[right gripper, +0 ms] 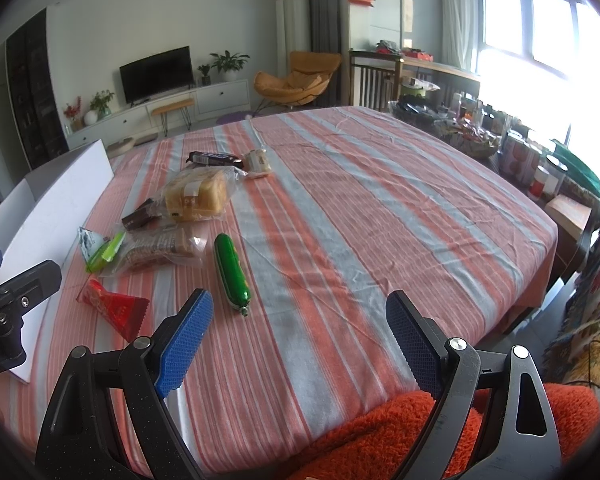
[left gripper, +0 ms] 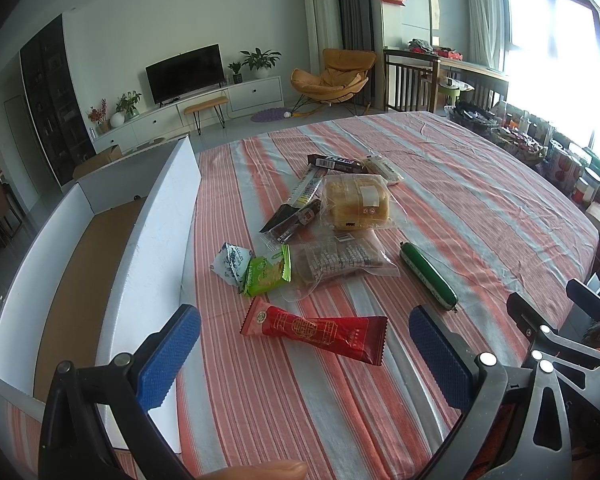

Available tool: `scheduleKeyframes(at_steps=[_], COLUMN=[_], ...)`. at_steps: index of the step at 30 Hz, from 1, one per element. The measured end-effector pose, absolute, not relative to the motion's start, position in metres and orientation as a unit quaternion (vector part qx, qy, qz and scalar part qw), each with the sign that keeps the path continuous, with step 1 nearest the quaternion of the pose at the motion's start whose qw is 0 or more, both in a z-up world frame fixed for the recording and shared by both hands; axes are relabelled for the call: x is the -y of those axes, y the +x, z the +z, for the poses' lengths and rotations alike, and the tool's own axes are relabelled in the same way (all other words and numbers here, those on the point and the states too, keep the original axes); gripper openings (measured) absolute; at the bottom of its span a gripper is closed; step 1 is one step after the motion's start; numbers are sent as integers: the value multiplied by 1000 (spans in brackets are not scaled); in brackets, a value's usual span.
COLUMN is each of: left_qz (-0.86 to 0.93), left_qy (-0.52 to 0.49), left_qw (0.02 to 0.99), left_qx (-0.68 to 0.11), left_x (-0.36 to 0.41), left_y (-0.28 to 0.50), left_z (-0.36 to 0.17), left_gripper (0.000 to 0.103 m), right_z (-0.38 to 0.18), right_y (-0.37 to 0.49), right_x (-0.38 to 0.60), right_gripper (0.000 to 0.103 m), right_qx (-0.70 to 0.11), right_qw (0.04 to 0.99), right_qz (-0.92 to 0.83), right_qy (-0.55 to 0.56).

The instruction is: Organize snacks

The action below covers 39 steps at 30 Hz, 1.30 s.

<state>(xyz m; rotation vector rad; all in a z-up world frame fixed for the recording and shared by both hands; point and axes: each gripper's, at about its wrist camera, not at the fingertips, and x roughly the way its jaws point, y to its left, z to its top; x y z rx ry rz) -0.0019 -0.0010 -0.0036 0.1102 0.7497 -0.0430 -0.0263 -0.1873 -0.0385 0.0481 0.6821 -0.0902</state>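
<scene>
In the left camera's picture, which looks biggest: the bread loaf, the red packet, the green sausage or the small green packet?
As they look in the left wrist view:
1. Red packet, though it lies nearest the camera, which inflates it
2. Bread loaf, about alike; I would not rank these two firmly
3. Green sausage
4. Small green packet

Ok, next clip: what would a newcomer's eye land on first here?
Probably the heap of snacks mid-table on the pink-and-grey striped tablecloth: a wrapped bread loaf on top, a red packet nearest the camera and a green sausage stick lying apart to the right. Next, the open white cardboard box along the table's left edge. Both the left gripper and right gripper hover with jaws open, holding nothing.
</scene>
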Motion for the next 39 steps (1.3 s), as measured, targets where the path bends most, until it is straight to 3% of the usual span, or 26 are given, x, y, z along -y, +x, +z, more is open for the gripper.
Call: scheduleKeyframes(at_steps=[26, 31, 35, 39], left_qz=[-24, -22, -37, -40], left_qy=[55, 28, -21, -7], left_qw=[927, 929, 916, 894], left_qx=[-369, -367, -398, -447], left_x=[4, -14, -46, -52], left_y=[-3, 4, 16, 22], left_z=[-7, 12, 25, 5], left_gripper=[103, 103, 103, 103], right_z=[-36, -48, -63, -63], right_y=[-22, -25, -19, -22], right_x=[189, 202, 215, 217], right_gripper=[91, 91, 91, 91], right_qx=[-337, -349, -369, -380], right_qw=[940, 934, 923, 917], right_qz=[-43, -42, -43, -43], right_qy=[26, 65, 102, 117])
